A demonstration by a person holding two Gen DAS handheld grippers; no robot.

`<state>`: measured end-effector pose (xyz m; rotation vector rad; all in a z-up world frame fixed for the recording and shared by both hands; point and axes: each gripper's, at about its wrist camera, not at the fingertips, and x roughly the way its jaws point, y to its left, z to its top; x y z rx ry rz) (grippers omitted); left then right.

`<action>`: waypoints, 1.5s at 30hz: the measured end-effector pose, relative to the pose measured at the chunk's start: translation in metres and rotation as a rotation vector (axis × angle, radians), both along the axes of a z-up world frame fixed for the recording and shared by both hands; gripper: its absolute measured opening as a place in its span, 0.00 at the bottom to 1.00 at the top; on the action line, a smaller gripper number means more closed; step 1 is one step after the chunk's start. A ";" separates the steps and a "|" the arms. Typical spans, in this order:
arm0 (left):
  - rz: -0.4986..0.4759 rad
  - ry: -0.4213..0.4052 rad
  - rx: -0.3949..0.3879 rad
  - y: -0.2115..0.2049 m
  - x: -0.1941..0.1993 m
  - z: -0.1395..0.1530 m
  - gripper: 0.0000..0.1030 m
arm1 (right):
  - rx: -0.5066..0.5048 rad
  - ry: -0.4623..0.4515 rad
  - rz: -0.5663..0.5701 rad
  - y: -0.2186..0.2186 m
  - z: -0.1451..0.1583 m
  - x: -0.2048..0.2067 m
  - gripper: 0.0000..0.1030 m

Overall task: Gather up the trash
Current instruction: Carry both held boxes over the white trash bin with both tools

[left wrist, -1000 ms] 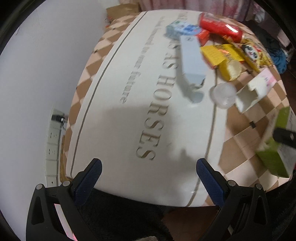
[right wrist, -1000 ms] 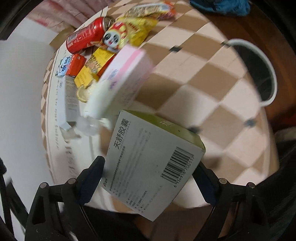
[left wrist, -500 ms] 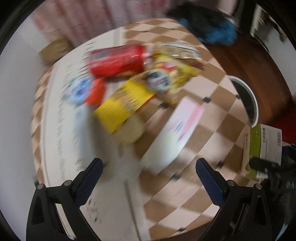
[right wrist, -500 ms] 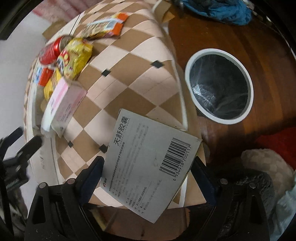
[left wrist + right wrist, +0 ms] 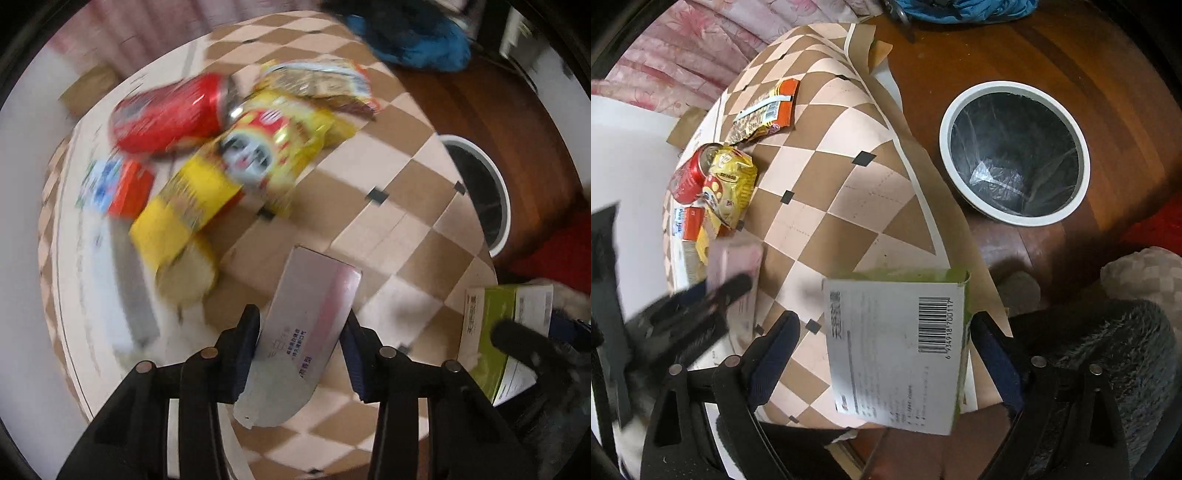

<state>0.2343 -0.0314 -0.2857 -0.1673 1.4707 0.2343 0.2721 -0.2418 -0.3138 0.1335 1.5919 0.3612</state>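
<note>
Squeezing the pink-and-white carton point(image 5: 312, 317) squarely across its sides should keep it from crumpling or slipping; it lies between the left gripper point(image 5: 301, 352), whose jaws are closing on it above the checkered table point(image 5: 399, 221); the right gripper point(image 5: 882, 365) appears clamped on the green box point(image 5: 897, 350), near the bin point(image 5: 1015, 155) on the floor.

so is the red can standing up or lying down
Lying down: the red can rests on its side on the table, its top end facing the yellow snack bag.
</note>
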 end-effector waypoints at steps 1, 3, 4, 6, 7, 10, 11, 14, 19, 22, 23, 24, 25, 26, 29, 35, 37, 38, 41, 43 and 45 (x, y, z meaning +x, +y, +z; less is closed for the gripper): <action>0.029 0.001 0.000 0.002 -0.010 0.001 0.38 | -0.020 -0.008 0.014 0.005 -0.001 0.000 0.92; 0.100 -0.007 -0.012 0.005 -0.031 0.004 0.38 | -0.059 -0.039 0.061 0.012 0.000 -0.005 0.90; 0.140 -0.011 -0.021 0.007 -0.042 0.006 0.38 | -0.066 -0.055 0.077 0.014 0.001 -0.008 0.75; 0.193 -0.021 -0.046 0.010 -0.065 0.007 0.37 | -0.067 -0.082 0.122 0.019 0.006 -0.016 0.74; 0.208 -0.024 -0.046 0.011 -0.074 0.007 0.37 | -0.059 -0.081 0.145 0.022 0.008 -0.019 0.74; 0.224 -0.028 -0.044 0.013 -0.099 0.001 0.37 | -0.089 -0.085 0.232 0.036 0.007 -0.030 0.76; 0.225 -0.025 -0.037 0.014 -0.106 -0.002 0.36 | -0.098 -0.084 0.247 0.039 0.005 -0.031 0.77; 0.237 -0.039 -0.043 0.020 -0.118 -0.008 0.33 | -0.118 -0.086 0.273 0.044 0.006 -0.039 0.86; 0.236 -0.058 -0.029 0.015 -0.131 -0.012 0.32 | -0.129 -0.065 0.275 0.040 0.003 -0.049 0.88; 0.233 -0.066 -0.017 0.006 -0.118 -0.018 0.32 | -0.125 -0.056 0.246 0.033 -0.005 -0.054 0.87; 0.234 -0.067 -0.014 0.004 -0.117 -0.020 0.32 | -0.124 -0.066 0.241 0.032 -0.006 -0.055 0.77; 0.234 -0.069 -0.012 0.003 -0.122 -0.019 0.32 | -0.117 -0.075 0.237 0.031 -0.006 -0.055 0.75; 0.235 -0.071 -0.009 -0.002 -0.106 -0.022 0.32 | -0.112 -0.083 0.234 0.029 -0.006 -0.056 0.75; 0.234 -0.074 -0.005 -0.005 -0.107 -0.016 0.32 | -0.105 -0.093 0.229 0.028 -0.006 -0.058 0.74; 0.226 -0.092 0.018 -0.007 -0.107 -0.003 0.32 | -0.091 -0.130 0.219 0.022 -0.001 -0.059 0.73; 0.212 -0.179 0.052 -0.026 -0.115 0.039 0.32 | -0.046 -0.238 0.240 0.003 0.028 -0.060 0.73; 0.202 -0.216 0.051 -0.033 -0.105 0.058 0.32 | -0.012 -0.259 0.223 -0.009 0.044 -0.053 0.73; 0.192 -0.236 0.048 -0.036 -0.096 0.068 0.32 | 0.010 -0.273 0.204 -0.018 0.055 -0.046 0.73; 0.152 -0.297 0.038 -0.049 -0.070 0.094 0.32 | 0.055 -0.320 0.145 -0.043 0.084 -0.026 0.73; 0.121 -0.335 0.017 -0.066 -0.050 0.107 0.32 | 0.066 -0.342 0.116 -0.064 0.100 -0.011 0.73; 0.092 -0.359 -0.019 -0.083 -0.031 0.116 0.32 | 0.073 -0.361 0.092 -0.082 0.113 0.005 0.73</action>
